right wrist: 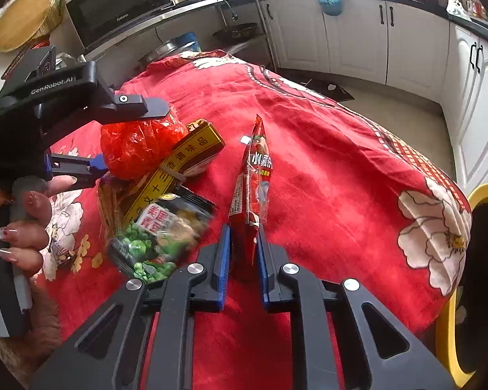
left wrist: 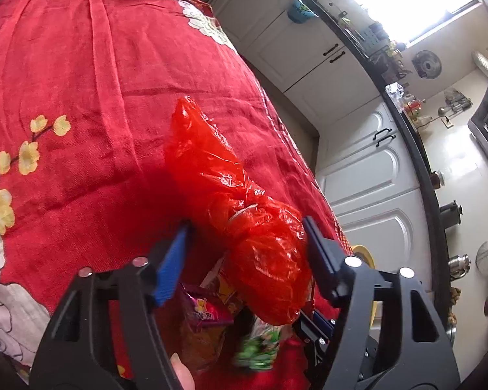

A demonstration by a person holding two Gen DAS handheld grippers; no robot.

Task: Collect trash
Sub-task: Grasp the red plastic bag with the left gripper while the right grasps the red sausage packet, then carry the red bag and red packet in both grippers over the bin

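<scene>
Trash lies piled on a red flowered tablecloth (right wrist: 325, 169). Right gripper (right wrist: 242, 260) is clenched on the lower end of a red snack packet (right wrist: 252, 188), which stands upright between its blue pads. Left gripper (left wrist: 247, 250) has a knotted red plastic bag (left wrist: 244, 214) between its jaws; whether they press it I cannot tell. Beside the bag lie a yellow packet (right wrist: 179, 169) and a green pea packet (right wrist: 153, 243), toward the cloth's near edge.

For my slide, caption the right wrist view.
Right gripper shut on red snack packet above a red floral tablecloth.
</scene>
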